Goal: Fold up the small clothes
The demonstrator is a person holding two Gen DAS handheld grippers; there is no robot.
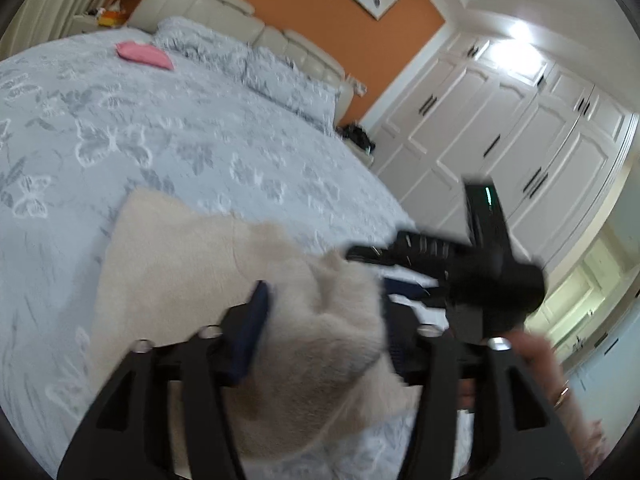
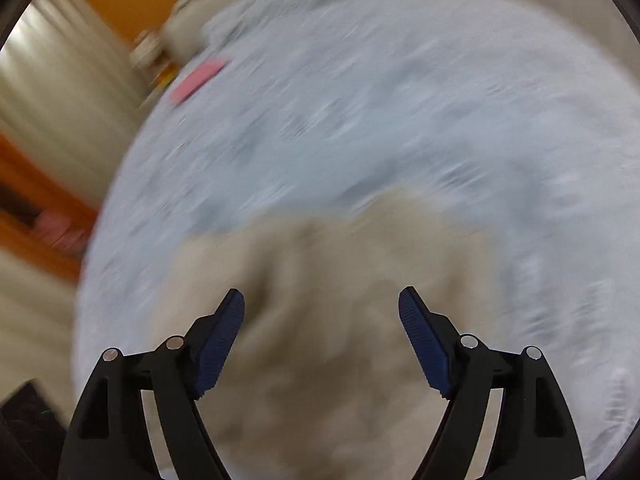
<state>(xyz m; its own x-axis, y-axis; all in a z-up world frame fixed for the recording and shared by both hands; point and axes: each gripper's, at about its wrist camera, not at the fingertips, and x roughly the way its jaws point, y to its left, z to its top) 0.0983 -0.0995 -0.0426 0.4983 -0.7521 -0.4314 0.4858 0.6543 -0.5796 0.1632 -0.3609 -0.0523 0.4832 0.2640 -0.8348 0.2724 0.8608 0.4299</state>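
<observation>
A beige fleecy garment (image 1: 172, 264) lies spread on the grey-blue patterned bed cover (image 1: 160, 140). One bunched end of it (image 1: 332, 340) rises between the spread fingers of my left gripper (image 1: 324, 292), which stands open around it. My right gripper (image 1: 380, 268) shows blurred just to the right of that bunch, held by a hand (image 1: 536, 360). In the right wrist view, which is heavily blurred, the right gripper (image 2: 321, 291) is wide open above the beige garment (image 2: 340, 280), with nothing between its blue pads (image 2: 222, 340).
A folded pink item (image 1: 146, 55) (image 2: 196, 80) lies far up the bed near the pillows (image 1: 240, 60). White wardrobe doors (image 1: 500, 132) stand past the bed's right edge. Curtains (image 2: 60, 92) and an orange wall hang beyond the left side.
</observation>
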